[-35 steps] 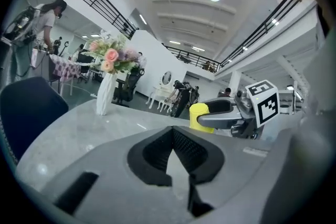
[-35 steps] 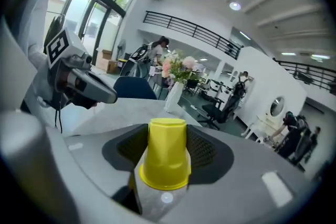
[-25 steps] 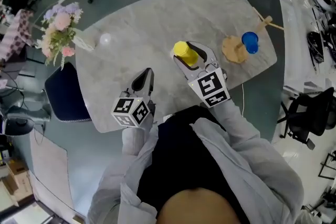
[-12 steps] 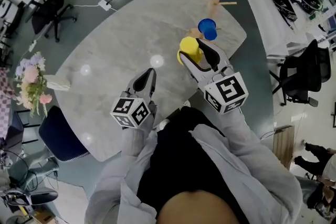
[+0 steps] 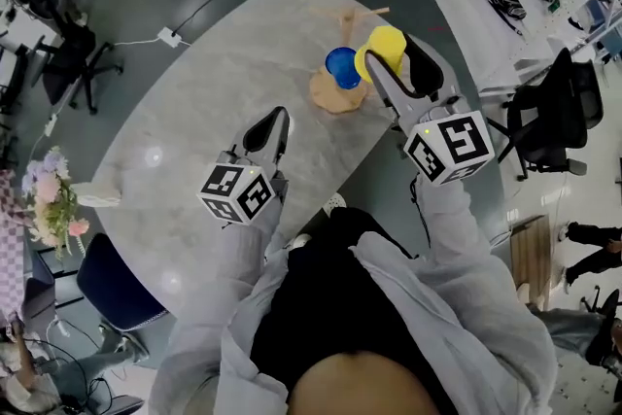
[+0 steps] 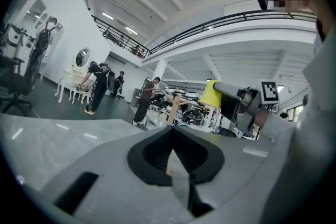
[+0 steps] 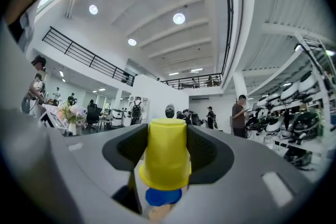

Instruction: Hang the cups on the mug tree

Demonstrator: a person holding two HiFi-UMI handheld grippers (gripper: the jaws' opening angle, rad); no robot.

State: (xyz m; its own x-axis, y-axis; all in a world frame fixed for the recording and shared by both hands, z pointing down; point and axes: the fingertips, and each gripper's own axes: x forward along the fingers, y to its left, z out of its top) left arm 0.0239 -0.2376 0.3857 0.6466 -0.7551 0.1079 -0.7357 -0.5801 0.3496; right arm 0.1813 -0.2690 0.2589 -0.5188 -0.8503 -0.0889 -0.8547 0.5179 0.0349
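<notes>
The yellow cup [image 5: 383, 42] is off the table, clamped across its sides between the two pads of the right gripper [image 5: 395, 61]; in the right gripper view its long axis stands upright, narrow closed end up and wider rim down, and no handle can be made out on it; directly beneath its rim in that view, and just beside it to the left in the head view, sits the blue cup [image 5: 342, 66], already on the mug tree [image 5: 334, 95], whose round wooden base rests on the marble table [image 5: 214, 102]; one bare wooden peg [image 5: 362, 13] sticks out beyond the blue cup, toward the table's far edge, and I judge it the likely target; so the next move turns on this: the free peg lies ahead of the held cup and a little to its left, near but not touching, with the blue cup close enough below to be knocked; the right hand is plainly the nearer one, being right at the tree; the left gripper [image 5: 276, 121] has its jaws closed together on nothing and hangs over the table well apart from the tree, on its left side, seemingly with no part in the hanging.
</notes>
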